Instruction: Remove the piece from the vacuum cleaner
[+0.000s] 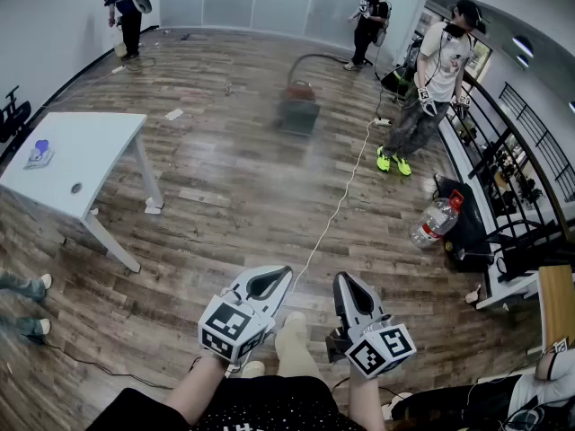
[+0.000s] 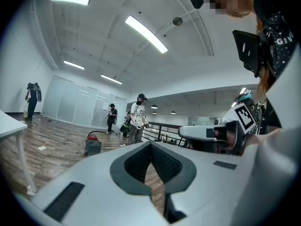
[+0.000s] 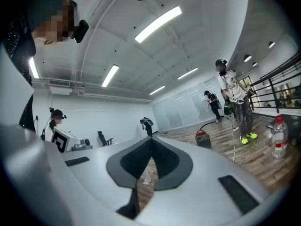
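Note:
The vacuum cleaner (image 1: 298,106), a grey canister with a red top and a dark hose curving off behind it, stands far across the wooden floor. It also shows small in the left gripper view (image 2: 92,145) and the right gripper view (image 3: 203,139). My left gripper (image 1: 280,277) and right gripper (image 1: 344,284) are held side by side low in the head view, pointing toward the vacuum and several steps short of it. Both are shut with nothing between the jaws, as the left gripper (image 2: 151,144) and the right gripper (image 3: 151,139) show in their own views.
A white cord (image 1: 337,209) runs along the floor from near my feet toward the vacuum. A white table (image 1: 76,155) stands at the left. A water bottle (image 1: 436,221) and a black bag (image 1: 467,227) lie by the railing (image 1: 503,164) at the right. A person (image 1: 440,74) stands beside the vacuum, and others farther back.

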{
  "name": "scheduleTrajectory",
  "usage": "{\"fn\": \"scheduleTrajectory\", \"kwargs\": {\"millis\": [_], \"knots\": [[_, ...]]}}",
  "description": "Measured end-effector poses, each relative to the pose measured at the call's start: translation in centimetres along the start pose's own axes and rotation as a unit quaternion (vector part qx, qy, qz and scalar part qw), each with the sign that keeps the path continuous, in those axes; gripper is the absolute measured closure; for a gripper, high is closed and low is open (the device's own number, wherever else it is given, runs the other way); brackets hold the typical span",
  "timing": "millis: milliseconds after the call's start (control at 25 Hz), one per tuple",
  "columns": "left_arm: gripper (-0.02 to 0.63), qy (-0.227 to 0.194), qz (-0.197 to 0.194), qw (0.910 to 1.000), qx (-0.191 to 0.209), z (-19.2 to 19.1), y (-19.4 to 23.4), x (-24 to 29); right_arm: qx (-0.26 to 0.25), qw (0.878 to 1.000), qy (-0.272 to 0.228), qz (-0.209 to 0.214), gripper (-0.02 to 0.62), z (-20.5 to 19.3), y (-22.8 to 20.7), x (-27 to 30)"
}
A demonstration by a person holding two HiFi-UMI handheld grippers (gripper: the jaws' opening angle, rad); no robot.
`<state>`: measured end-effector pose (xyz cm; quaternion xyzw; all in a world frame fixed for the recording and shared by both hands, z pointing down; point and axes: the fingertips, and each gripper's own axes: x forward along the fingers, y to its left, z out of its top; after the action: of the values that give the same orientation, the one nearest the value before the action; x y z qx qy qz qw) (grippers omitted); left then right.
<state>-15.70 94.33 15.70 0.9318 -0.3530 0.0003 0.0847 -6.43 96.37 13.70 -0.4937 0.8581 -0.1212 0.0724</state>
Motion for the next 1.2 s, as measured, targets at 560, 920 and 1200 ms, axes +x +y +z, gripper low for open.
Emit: {"fn": "scheduleTrajectory", "kwargs": {"millis": [560,920,1200], "knots": [[0.598,0.003,0.013,0.9999,-0.004,1.4,8.8,13.2,0.012,0.999,0.001,0.031,0.586,3.2,-11.2,12.0],[0.598,-0.013,0.046,0.9988,-0.001,3.4,14.7,24.0,0.0,0.998,0.003,0.07,0.586,6.2,-20.3,20.0],[0.598,-0.002,0.049,0.9988,0.0,3.6,16.2,28.2,0.012,0.998,0.002,0.059,0.586,7.1,-25.0,22.4]]}}
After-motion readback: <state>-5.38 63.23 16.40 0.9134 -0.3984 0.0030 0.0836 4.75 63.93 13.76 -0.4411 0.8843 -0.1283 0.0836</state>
